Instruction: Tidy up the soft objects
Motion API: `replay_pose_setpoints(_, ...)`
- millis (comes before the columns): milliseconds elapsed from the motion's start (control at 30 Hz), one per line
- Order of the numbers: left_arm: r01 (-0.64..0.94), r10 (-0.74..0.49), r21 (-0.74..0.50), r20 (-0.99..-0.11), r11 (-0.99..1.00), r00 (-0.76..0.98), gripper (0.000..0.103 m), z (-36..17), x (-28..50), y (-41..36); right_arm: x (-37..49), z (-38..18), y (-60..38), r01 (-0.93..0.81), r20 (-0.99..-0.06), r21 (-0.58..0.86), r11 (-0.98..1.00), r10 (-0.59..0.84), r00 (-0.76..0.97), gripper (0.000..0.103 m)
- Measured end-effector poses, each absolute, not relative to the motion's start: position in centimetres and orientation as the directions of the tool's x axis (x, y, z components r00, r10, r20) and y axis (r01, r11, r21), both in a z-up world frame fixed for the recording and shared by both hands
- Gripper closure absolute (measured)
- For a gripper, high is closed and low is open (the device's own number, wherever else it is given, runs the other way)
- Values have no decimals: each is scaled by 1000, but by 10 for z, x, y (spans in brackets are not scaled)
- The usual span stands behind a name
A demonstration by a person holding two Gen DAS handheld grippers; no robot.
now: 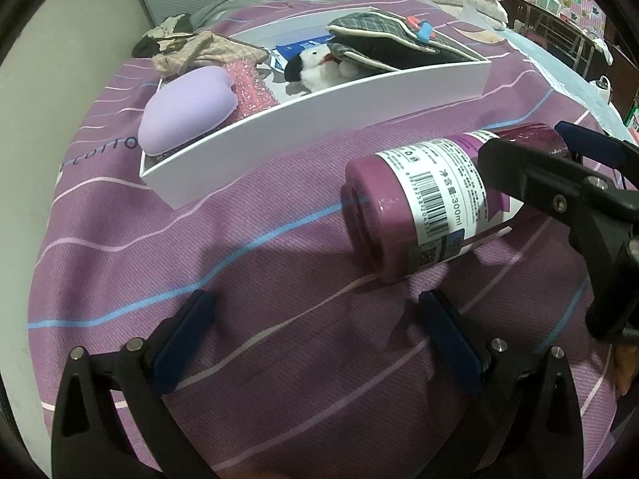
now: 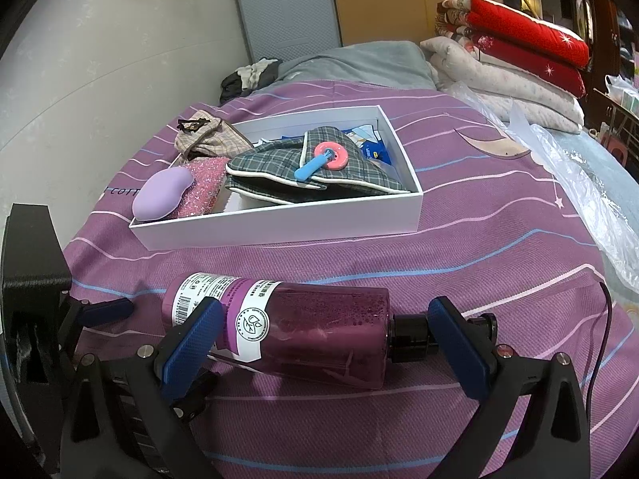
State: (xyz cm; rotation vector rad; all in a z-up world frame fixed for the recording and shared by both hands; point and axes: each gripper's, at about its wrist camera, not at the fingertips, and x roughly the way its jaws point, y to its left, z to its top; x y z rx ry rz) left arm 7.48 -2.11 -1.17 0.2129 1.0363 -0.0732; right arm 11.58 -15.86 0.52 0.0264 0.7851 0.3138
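A purple bottle with a white label lies on its side on the purple striped bedsheet. My right gripper stands open wide over it, one pad in front of the label, the other beside the black cap, neither pressing. In the left wrist view the bottle lies at the right with the right gripper over its cap end. My left gripper is open above bare sheet with nothing between its fingers. Behind, a white box holds a lilac cushion, a pink glitter pouch, grey plaid fabric and a black-and-white plush.
A beige checked cloth lies at the box's far left corner. Folded red and white quilts and a grey pillow are stacked at the head of the bed. Clear plastic sheeting covers the right edge. A wall runs along the left.
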Motion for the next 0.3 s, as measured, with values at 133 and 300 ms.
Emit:
replay_pose_setpoints(133, 149, 36, 134, -851, 980, 525, 0, -10, 73, -18, 116, 5, -159, -268, -691, 139, 953, 287, 664, 0)
replay_pose_setpoints(300, 112, -7, 59, -860, 992, 511, 0, -6, 72, -5, 116, 5, -159, -268, -691, 139, 953, 287, 664, 0)
